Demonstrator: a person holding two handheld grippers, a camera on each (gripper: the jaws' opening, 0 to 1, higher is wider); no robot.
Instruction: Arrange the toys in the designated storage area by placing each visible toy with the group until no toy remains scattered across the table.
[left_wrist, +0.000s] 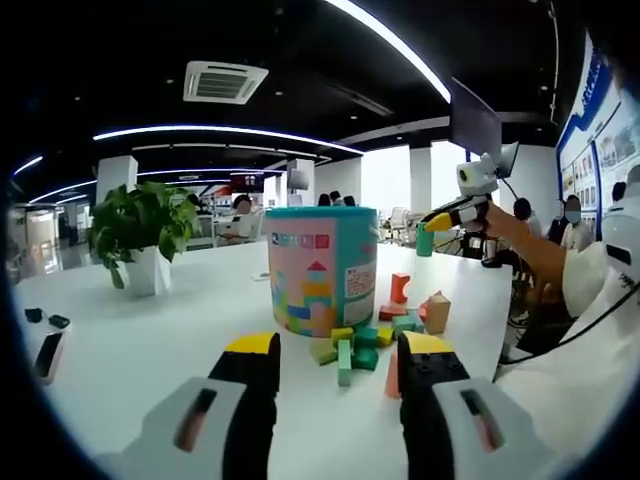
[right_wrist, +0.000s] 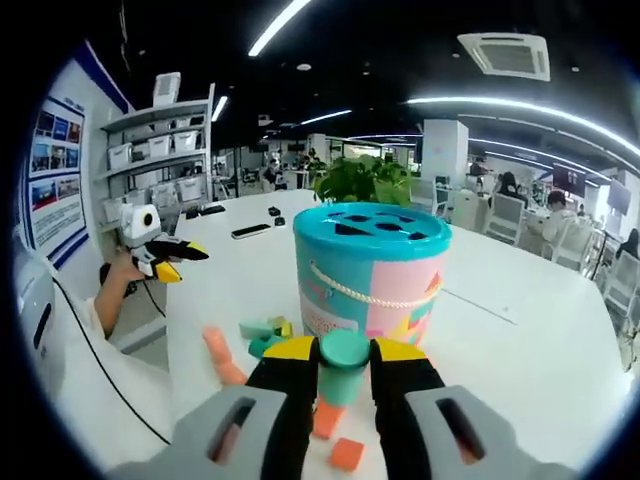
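Phones: two dark handsets (left_wrist: 47, 340) lie at the far left edge of the white table (left_wrist: 150, 350) in the left gripper view. Potted plant (left_wrist: 140, 240) in a white pot stands further in, well apart from the toys.

Left gripper (left_wrist: 338, 362): jaws wide apart, yellow-tipped, nothing between them, held above the table short of the block pile.

Storage bucket (left_wrist: 322, 268): tall cylinder, teal lid, pink and blue wall with printed block shapes, upright near the table's middle. In the right gripper view its lid carries shape-sorting holes and a beaded cord hangs across its front.

Loose blocks (left_wrist: 360, 350): green, teal and yellow pieces clustered on the table just right of the bucket's base; an orange upright block (left_wrist: 399, 288) and a tan house-shaped block (left_wrist: 437, 312) stand just behind them. In the right gripper view an orange bar (right_wrist: 218, 352), further small blocks and an orange cube (right_wrist: 347, 453) lie on the table near the bucket.

Right gripper (right_wrist: 343, 365): jaws closed against a teal cylinder block (right_wrist: 344, 368), held raised in front of the bucket. In the left gripper view this gripper appears at the right, carrying the cylinder high above the table, a person's hand (left_wrist: 505, 225) behind it.
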